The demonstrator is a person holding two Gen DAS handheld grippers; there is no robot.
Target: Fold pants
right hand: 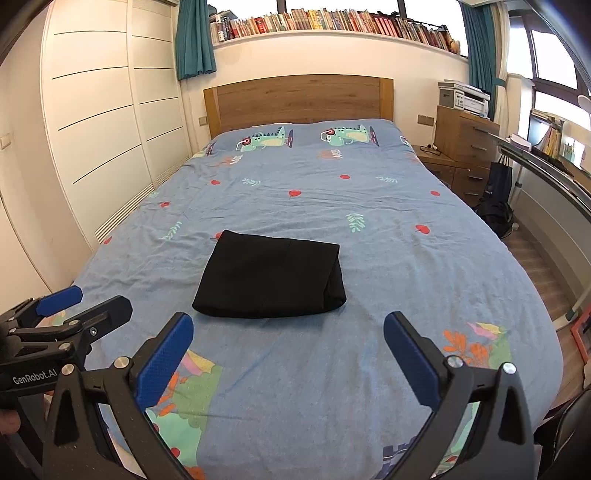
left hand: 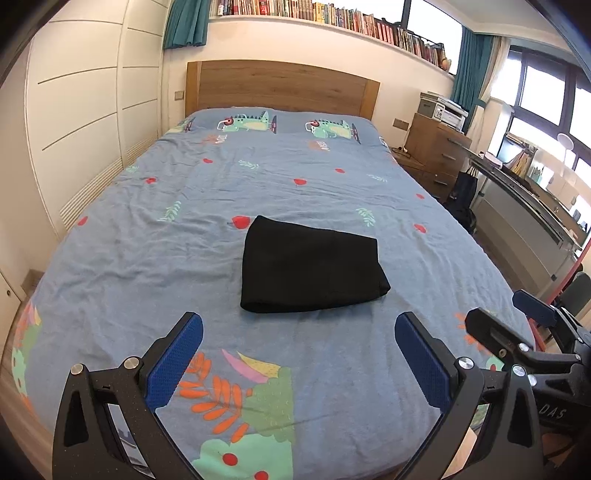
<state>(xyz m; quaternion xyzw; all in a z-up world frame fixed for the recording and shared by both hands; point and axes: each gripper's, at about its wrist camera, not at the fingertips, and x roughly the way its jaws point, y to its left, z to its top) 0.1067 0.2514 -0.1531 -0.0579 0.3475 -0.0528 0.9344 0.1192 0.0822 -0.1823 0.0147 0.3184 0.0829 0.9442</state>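
1. Bedroom: your bed [left hand: 155, 258] carries a blue patterned sheet, a wooden headboard [left hand: 280, 86] at its far end and a bookshelf [left hand: 332, 16] above that.
2. Wardrobe [left hand: 88, 110], white, along the left wall.
3. Pants [left hand: 310, 269], black, folded into a compact rectangle, lying mid-bed, just beyond both your grippers.
4. Left gripper [left hand: 299, 354]: fingers spread wide, holding nothing, above the near bed edge.
5. Right gripper [right hand: 288, 350]: fingers likewise spread, holding nothing, apart from the pants.

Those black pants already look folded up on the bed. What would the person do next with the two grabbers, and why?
Probably nothing more than draw both back: the black pants lie as a compact folded bundle on the bed, and the left gripper and right gripper have open, empty jaws short of it.
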